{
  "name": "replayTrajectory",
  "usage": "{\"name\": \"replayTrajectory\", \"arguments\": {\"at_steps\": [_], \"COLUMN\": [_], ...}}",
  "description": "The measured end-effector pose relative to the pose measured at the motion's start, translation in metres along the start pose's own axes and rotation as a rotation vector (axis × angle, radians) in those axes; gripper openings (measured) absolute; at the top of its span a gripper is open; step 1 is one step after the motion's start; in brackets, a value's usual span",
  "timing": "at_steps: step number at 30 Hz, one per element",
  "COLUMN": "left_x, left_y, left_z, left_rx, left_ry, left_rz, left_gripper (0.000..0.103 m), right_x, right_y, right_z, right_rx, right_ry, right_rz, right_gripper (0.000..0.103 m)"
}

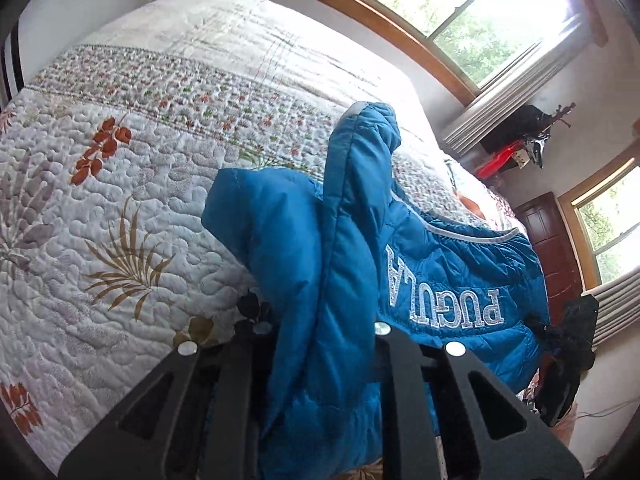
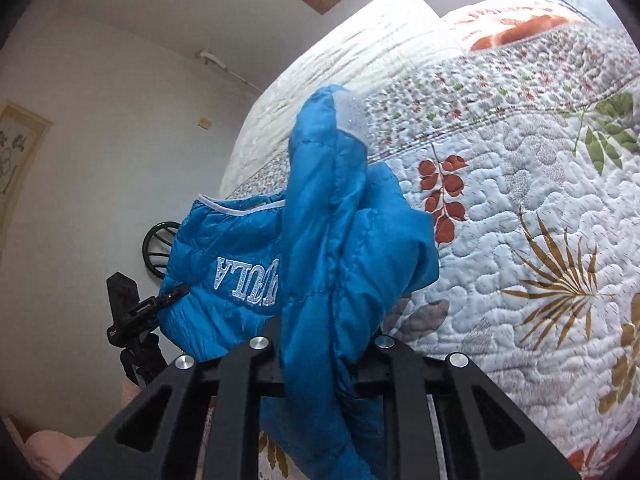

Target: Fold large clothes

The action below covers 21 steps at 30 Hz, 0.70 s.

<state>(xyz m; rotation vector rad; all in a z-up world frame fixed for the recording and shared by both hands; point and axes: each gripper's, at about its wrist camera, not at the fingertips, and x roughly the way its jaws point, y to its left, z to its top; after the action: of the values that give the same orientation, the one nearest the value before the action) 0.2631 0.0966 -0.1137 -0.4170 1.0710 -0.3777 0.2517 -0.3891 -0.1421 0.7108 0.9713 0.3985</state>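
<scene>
A blue padded jacket [image 1: 352, 248] with white embroidered letters and grey trim hangs above the bed. My left gripper [image 1: 320, 332] is shut on a thick fold of it, and the fabric bulges up between the fingers. In the right wrist view the same blue jacket [image 2: 336, 240] is pinched by my right gripper [image 2: 324, 346], also shut on a fold. The other gripper [image 2: 132, 308] shows at the jacket's far left edge in this view. The fingertips are hidden by fabric in both views.
A quilted bedspread [image 1: 120, 200] with leaf prints covers the bed below the jacket; it also shows in the right wrist view [image 2: 520, 240]. Windows [image 1: 460, 12], a dark wooden door [image 1: 548, 248] and a shelf with red items [image 1: 504, 156] line the wall. A wheel-like object [image 2: 158, 248] stands by the wall.
</scene>
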Motion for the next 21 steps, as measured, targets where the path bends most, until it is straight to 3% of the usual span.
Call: {"name": "replayTrajectory", "arguments": {"at_steps": [5, 10, 15, 21], "left_x": [-0.072, -0.113, -0.108, -0.068], "left_y": [-0.006, 0.009, 0.039, 0.086], "left_z": [-0.038, -0.082, -0.127, -0.166], "left_rx": [0.033, 0.025, -0.022, -0.071], "left_ry": [-0.054, -0.059, 0.003, 0.089], "left_rz": [-0.022, -0.004, 0.026, 0.111], "left_gripper": [0.013, 0.014, 0.014, 0.017], "right_x": [-0.037, -0.045, -0.026, 0.001], "right_y": [0.031, 0.040, 0.021, -0.017], "right_z": [-0.044, -0.097, -0.140, -0.176], "right_rx": [-0.029, -0.018, 0.063, 0.136], "right_ry": [-0.007, 0.033, 0.091, 0.144], "right_rz": [0.027, 0.025, 0.002, -0.105], "right_gripper": [0.018, 0.018, 0.018, 0.018]}}
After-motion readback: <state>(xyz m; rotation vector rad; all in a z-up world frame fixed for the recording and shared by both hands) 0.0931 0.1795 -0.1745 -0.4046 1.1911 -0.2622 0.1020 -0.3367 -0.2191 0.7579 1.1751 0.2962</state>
